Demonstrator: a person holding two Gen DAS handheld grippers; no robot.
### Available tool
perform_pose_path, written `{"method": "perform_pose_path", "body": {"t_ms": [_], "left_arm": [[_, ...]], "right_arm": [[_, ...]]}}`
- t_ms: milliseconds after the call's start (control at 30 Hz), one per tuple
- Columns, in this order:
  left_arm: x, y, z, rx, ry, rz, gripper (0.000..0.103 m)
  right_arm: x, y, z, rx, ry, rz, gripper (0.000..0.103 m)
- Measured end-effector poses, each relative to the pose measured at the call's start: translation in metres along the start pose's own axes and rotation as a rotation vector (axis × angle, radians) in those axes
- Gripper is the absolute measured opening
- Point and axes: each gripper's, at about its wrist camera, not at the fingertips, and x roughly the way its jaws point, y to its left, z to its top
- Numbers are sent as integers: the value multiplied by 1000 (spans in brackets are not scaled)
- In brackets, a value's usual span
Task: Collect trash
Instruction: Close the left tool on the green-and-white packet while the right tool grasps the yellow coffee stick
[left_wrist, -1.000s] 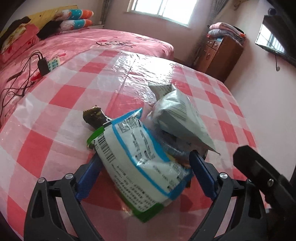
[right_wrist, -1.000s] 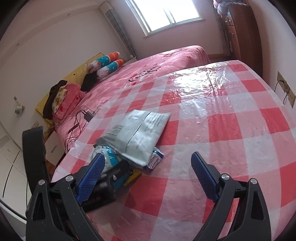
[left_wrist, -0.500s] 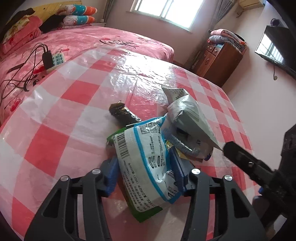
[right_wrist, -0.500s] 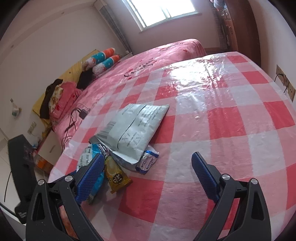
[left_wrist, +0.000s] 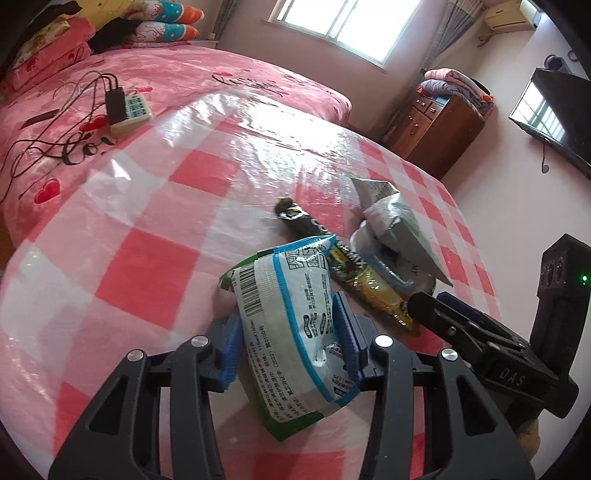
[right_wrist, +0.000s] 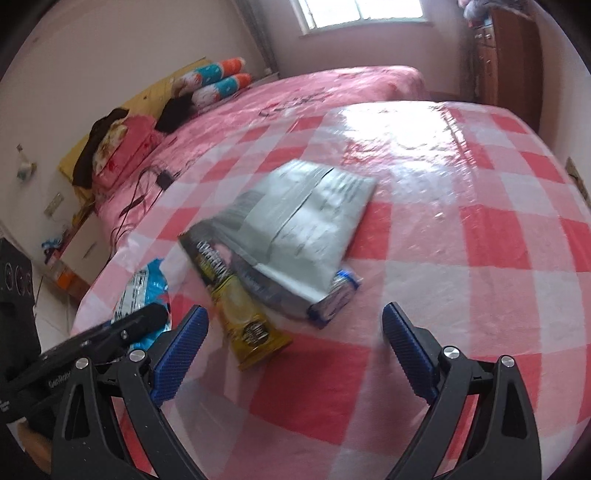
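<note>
Left gripper (left_wrist: 291, 332) tilts downward, its blue pads (left_wrist: 347, 332) closing on a white-and-blue packet (left_wrist: 291, 306). Right gripper (right_wrist: 295, 343) tilts downward beside it, jaws spread wide with nothing between them.

Worktop (left_wrist: 155, 266) cover: red, pink and white check under glossy clear film. Bedspread (left_wrist: 221, 74): pink, black script, red hearts. Packet (left_wrist: 291, 314): white, blue border, green edge, black barcode. Long wrapper (right_wrist: 236, 306): yellow at one end, black at the other, pale lettering. Mailer bag (right_wrist: 299, 221): grey with dark print. Left claw (left_wrist: 291, 338) and right claw (right_wrist: 291, 350): black frames, blue ribbed pads (right_wrist: 181, 347). Cabinet (left_wrist: 439, 122): reddish-brown wood. Bolster pillows (right_wrist: 218, 81): teal, orange and white bands.
</note>
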Motion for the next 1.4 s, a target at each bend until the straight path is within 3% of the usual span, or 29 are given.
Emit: {"method": "perform_pose_path", "body": {"t_ms": [100, 233, 267, 367, 500, 633, 867, 1033, 1167, 1400], "left_arm": [[-8, 10, 0, -4, -12, 15, 47], [-17, 24, 0, -15, -21, 25, 47], [-18, 28, 0, -19, -22, 27, 47], [-22, 35, -1, -26, -23, 30, 47], [-27, 45, -3, -33, -32, 30, 47], [-29, 53, -4, -33, -31, 31, 47], [-34, 57, -6, -30, -40, 19, 47], [-39, 61, -8, -28, -46, 14, 47], [-42, 67, -9, -37, -48, 9, 47], [-46, 74, -13, -49, -49, -1, 47]], "right_arm": [[-1, 11, -7, 9, 17, 85, 91], [3, 34, -14, -36, 39, 168, 79], [4, 39, -15, -40, 51, 210, 71], [3, 50, -15, -50, 55, 273, 64], [0, 57, -9, -103, 7, 153, 64], [19, 66, -7, -140, 38, 89, 50], [34, 87, 2, -263, 49, -38, 46], [54, 95, 12, -306, 68, -88, 46], [64, 99, 19, -342, 70, -120, 31], [65, 102, 17, -348, 56, -134, 23]]}}
